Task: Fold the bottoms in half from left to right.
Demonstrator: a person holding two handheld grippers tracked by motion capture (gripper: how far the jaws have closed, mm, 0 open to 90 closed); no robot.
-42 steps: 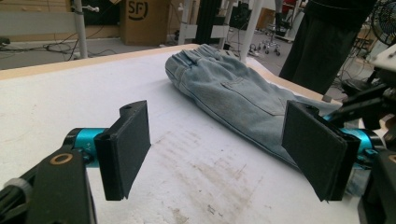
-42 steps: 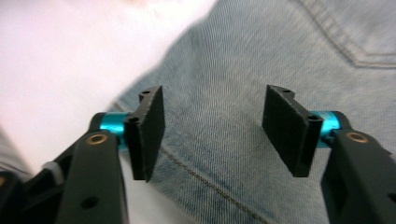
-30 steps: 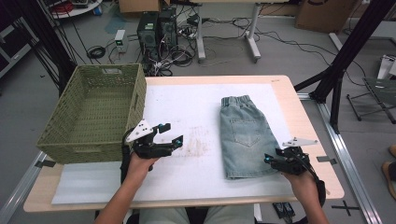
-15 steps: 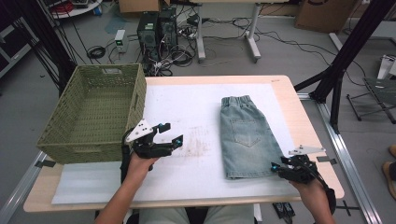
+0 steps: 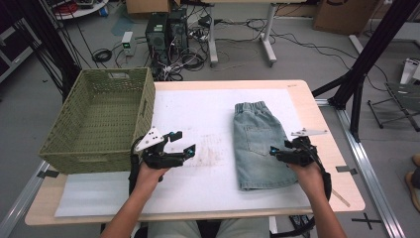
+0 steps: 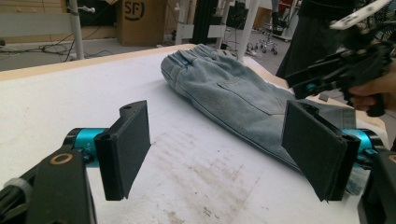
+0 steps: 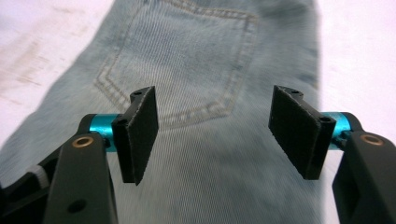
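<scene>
Light-blue denim shorts [image 5: 257, 141] lie flat on the white mat, waistband at the far end, back pocket [image 7: 187, 60] facing up. My right gripper [image 5: 274, 152] hovers over the shorts' right side, pointing left above the cloth. Its jaws have just been opening and stand wide apart [image 7: 214, 128] with nothing between them. My left gripper [image 5: 184, 144] rests on the mat left of the shorts, beside the basket. It is open and empty [image 6: 217, 149], aimed toward the shorts [image 6: 233, 93].
A green wicker basket [image 5: 74, 148] stands on the table's left side, close to my left hand. The white mat [image 5: 198, 109] covers most of the wooden tabletop and has a smudged patch [image 5: 213, 151] in the middle. Black stand legs rise beyond the right edge.
My right gripper has risen from near the shorts' front right corner and moved farther up over the cloth, with its jaws wider. The left gripper has stayed where it was.
</scene>
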